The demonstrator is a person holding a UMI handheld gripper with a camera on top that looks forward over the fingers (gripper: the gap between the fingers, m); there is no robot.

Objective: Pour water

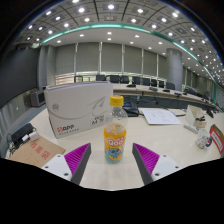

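Bottle (115, 138) with yellow cap is seen upright on the white table (170, 140), long axis vertical, cap toward 12 o'clock. It stands between the fingers of the claw (112, 165), which is held wide, gaps at both sides. At 10 o'clock a white box (78, 110) is placed; behind, rows of desks (140, 82) in a large hall.

1. Looking like a large open-plan office or hall: rows of desks with monitors (130, 79) running across the back.
2. Recessed ceiling lights (110, 7) shining overhead.
3. Papers (158, 116) lying on white table (170, 140).
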